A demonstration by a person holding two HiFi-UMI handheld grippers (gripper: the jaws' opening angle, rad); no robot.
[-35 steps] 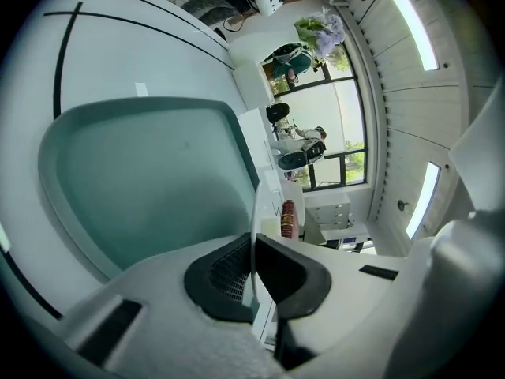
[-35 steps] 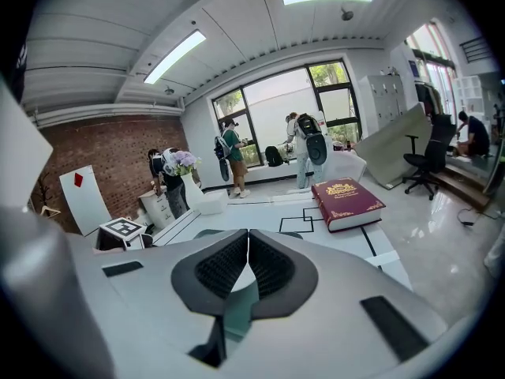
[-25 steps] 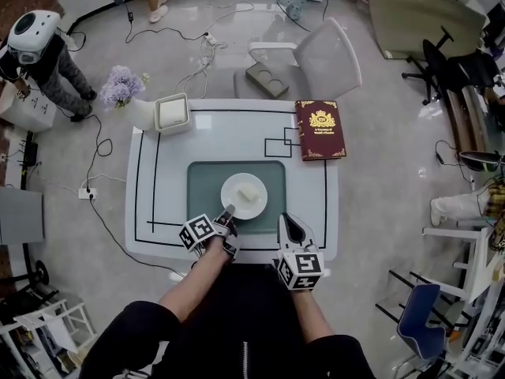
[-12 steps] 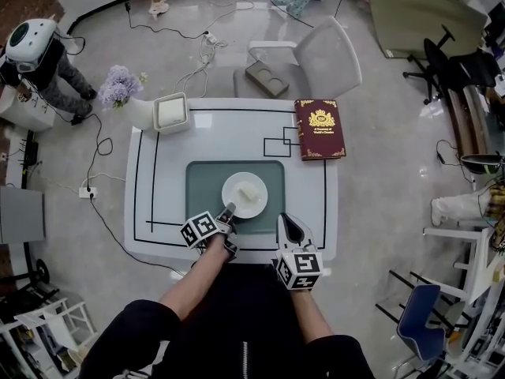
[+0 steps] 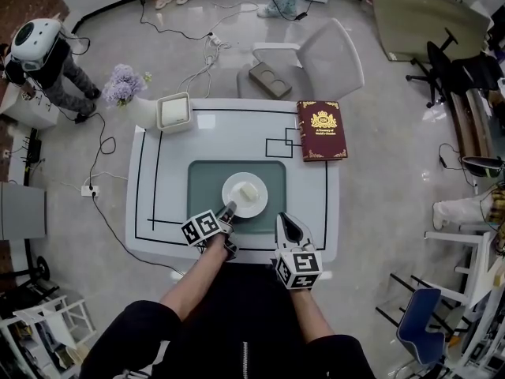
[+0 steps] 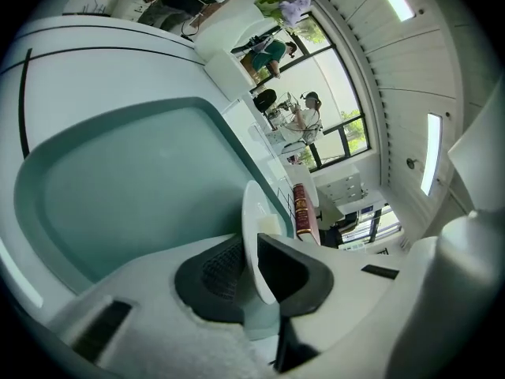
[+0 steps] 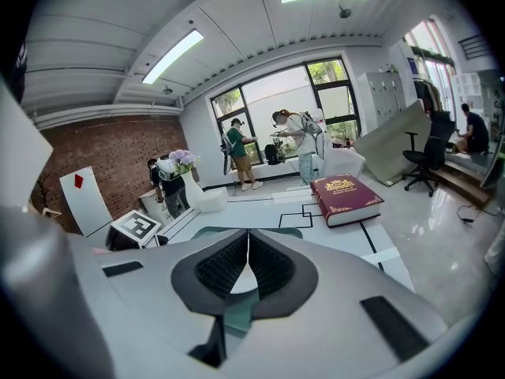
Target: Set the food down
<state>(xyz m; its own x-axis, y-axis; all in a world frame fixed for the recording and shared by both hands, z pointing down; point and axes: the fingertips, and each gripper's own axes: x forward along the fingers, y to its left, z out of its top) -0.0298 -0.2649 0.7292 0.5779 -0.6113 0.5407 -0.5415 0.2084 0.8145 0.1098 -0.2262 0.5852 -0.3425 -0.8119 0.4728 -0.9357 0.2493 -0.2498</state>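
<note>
A white plate (image 5: 245, 195) with a pale block of food (image 5: 249, 192) rests on the teal mat (image 5: 207, 181) in the middle of the white table (image 5: 150, 204). My left gripper (image 5: 229, 210) is at the plate's near-left rim. In the left gripper view the plate's rim (image 6: 254, 235) stands between the two pads with the food (image 6: 268, 224) just beyond; the jaws have just been opening a little, and the pads still touch the rim. My right gripper (image 5: 286, 221) hovers at the table's front edge, right of the plate, shut and empty (image 7: 247, 263).
A dark red book (image 5: 321, 129) lies at the table's far right corner. A white box (image 5: 173, 113) and a vase of purple flowers (image 5: 122, 85) stand at the far left. A grey chair (image 5: 323, 58) is behind the table. Cables trail on the floor.
My left gripper has rolled slightly at the plate's rim. The plate, the food and my right gripper stay where they were.
</note>
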